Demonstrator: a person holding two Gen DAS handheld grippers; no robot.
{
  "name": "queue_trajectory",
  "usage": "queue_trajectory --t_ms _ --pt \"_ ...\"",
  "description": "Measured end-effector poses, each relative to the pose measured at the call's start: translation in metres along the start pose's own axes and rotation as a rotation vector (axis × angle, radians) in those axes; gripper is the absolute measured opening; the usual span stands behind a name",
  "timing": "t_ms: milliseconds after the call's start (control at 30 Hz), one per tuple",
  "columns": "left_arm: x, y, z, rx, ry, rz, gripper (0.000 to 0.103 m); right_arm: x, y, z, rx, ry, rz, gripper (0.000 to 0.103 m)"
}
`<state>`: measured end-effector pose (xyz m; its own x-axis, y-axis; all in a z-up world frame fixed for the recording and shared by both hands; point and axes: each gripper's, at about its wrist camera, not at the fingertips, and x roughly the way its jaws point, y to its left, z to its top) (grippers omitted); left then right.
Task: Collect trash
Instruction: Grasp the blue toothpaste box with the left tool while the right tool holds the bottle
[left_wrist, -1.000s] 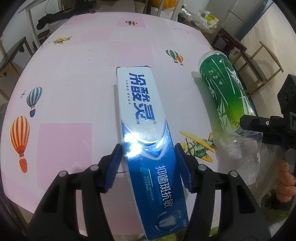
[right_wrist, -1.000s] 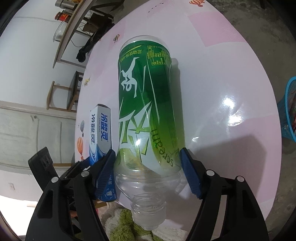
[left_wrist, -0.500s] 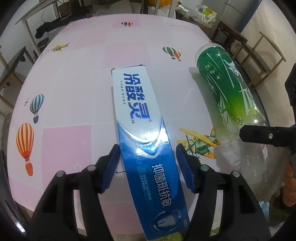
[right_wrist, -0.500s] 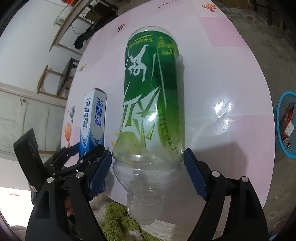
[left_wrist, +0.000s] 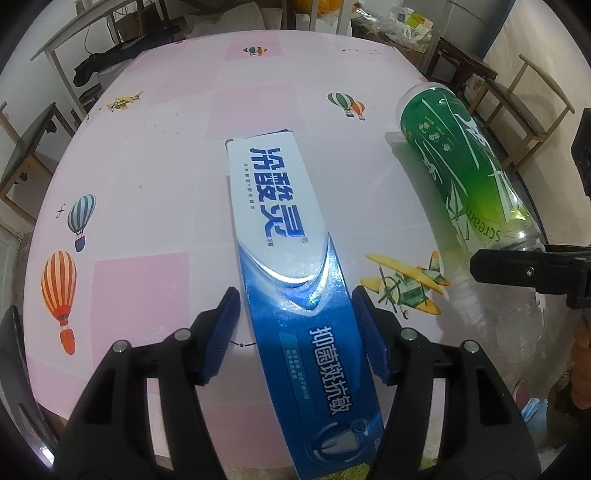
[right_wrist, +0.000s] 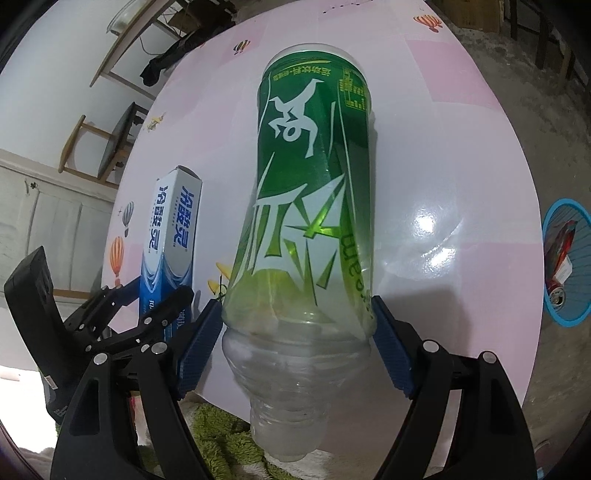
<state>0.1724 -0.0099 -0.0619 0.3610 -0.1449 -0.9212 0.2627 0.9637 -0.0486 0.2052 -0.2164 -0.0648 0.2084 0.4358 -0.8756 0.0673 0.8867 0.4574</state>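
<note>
A blue and white toothpaste box (left_wrist: 291, 266) lies flat on the pink round table (left_wrist: 147, 184). My left gripper (left_wrist: 295, 332) is open, its blue pads either side of the box with a small gap at each side. An empty green-labelled plastic bottle (right_wrist: 306, 206) lies on its side to the right, capless neck toward me and over the table edge. My right gripper (right_wrist: 295, 350) is open, its pads straddling the bottle's shoulder. The bottle (left_wrist: 465, 173) also shows in the left wrist view, the box (right_wrist: 173, 229) in the right wrist view.
A blue bin (right_wrist: 567, 262) holding trash stands on the floor to the right of the table. Wooden chairs (left_wrist: 517, 99) stand at the far right, a bench (right_wrist: 107, 136) at the left. A green rug (right_wrist: 221, 435) lies below the near table edge.
Both grippers have drawn back slightly from their objects, and the jaws of each have opened a little wider. The box and the bottle have stayed on the table.
</note>
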Motion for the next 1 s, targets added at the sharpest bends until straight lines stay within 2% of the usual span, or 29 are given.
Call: queue_trajectory --t_ms 1000 --pt "0.0032 -0.0034 0.0063 0.044 -0.016 0.05 0.059 0.0015 0.001 0.0008 -0.015 -0.014 -0.02 0.078"
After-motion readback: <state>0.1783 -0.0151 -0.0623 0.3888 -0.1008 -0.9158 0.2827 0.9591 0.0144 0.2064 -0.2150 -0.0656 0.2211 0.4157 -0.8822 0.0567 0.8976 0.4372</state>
